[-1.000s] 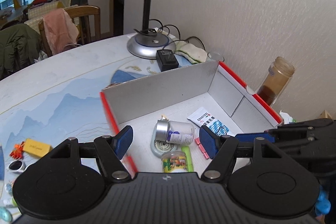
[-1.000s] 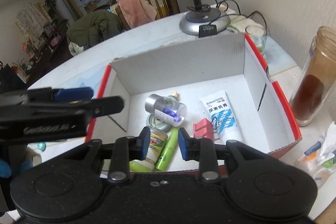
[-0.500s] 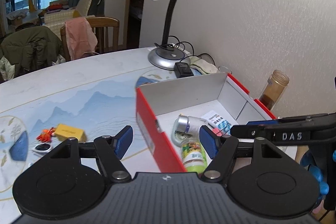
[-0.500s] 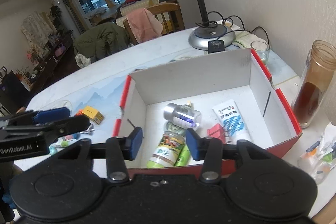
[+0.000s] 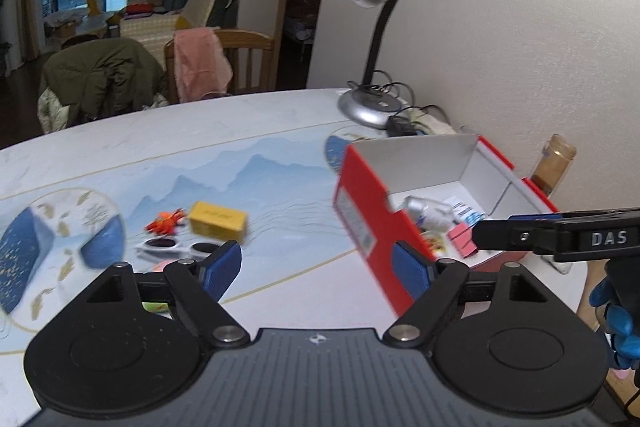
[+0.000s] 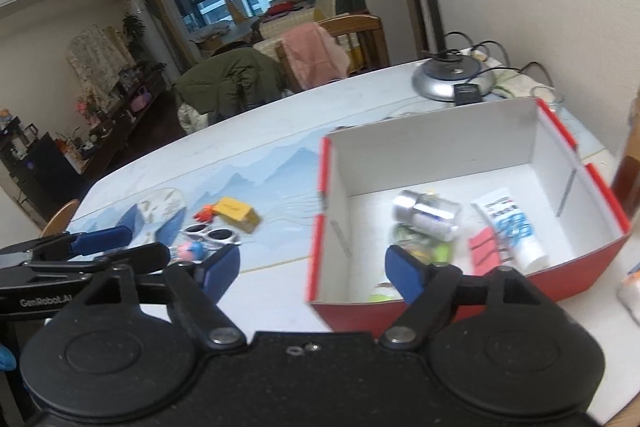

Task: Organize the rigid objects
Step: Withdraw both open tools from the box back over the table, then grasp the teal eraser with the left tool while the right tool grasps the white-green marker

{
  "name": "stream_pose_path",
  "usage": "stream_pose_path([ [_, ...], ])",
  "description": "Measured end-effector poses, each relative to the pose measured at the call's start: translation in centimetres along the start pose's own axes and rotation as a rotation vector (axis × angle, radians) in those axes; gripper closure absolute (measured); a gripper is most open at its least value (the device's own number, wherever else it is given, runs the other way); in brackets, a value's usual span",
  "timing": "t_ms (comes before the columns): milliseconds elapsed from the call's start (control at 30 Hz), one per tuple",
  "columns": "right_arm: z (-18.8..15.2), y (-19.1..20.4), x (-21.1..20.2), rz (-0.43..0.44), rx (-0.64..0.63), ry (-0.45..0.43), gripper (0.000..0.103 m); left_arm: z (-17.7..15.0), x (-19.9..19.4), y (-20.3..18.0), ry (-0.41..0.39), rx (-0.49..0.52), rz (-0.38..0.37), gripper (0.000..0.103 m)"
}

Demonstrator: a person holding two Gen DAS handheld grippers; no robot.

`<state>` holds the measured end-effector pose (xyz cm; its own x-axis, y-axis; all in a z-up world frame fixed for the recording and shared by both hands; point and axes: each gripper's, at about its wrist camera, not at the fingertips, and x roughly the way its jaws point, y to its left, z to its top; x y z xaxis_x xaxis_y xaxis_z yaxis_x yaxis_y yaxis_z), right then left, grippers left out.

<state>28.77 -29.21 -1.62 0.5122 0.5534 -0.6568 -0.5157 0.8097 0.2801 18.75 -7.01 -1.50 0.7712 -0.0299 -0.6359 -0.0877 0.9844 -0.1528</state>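
The box (image 6: 452, 151), red outside and white inside, sits open on the table. Inside it, a silver-capped clear bottle (image 6: 430, 215) lies on its side near the middle, a white and blue tube (image 6: 512, 227) lies flat to its right, and red clips (image 6: 484, 251) rest between them. Left of the box, on the table, lie a yellow block (image 6: 236, 213), an orange toy (image 6: 205, 214) and white sunglasses (image 6: 212, 234).

Box (image 6: 440, 163) on desk (image 6: 260, 147), lamp base (image 6: 452, 81) behind it; sunglasses (image 6: 212, 233) and small carton (image 6: 238, 211) to its left.
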Motion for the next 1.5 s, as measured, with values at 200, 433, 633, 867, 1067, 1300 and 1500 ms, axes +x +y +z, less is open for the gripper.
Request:
stream_pose_path([
  [200, -0.8, 3.6, 1.1, 0.032, -0.029, 0.012, 0.012, -1.2, -1.1, 3.6, 0.006, -0.007, 0.037, 0.006],
  [433, -1.6, 7.8, 3.4, 0.046, -0.079, 0.050, 0.010, -2.4, -2.0, 8.2, 0.003, -0.034, 0.064, 0.000],
  [633, -2.0, 11.2, 5.7, 0.061, -0.143, 0.081, 0.010, -3.9, -1.7, 11.9, 0.006, -0.052, 0.110, 0.000],
  [867, -2.3, 14.4, 9.7, 0.081, -0.218, 0.133, 0.010, -6.0, -1.4, 16.0, -0.022, -0.113, 0.156, 0.000],
  [1067, -2.2, 16.1, 13.7, 0.077, -0.282, 0.182, 0.010, -7.4, -0.2, 18.2, 0.000, -0.162, 0.142, 0.000],
  [1300, -2.4, 17.5, 18.3, 0.073, -0.399, 0.252, 0.014, -8.9, 2.8, 19.4, 0.056, -0.142, 0.160, 0.000],
  [1500, -2.7, 18.2, 21.7, 0.078, -0.471, 0.324, 0.020, -9.5, 4.7, 19.5, 0.085, -0.100, 0.159, 0.000],
])
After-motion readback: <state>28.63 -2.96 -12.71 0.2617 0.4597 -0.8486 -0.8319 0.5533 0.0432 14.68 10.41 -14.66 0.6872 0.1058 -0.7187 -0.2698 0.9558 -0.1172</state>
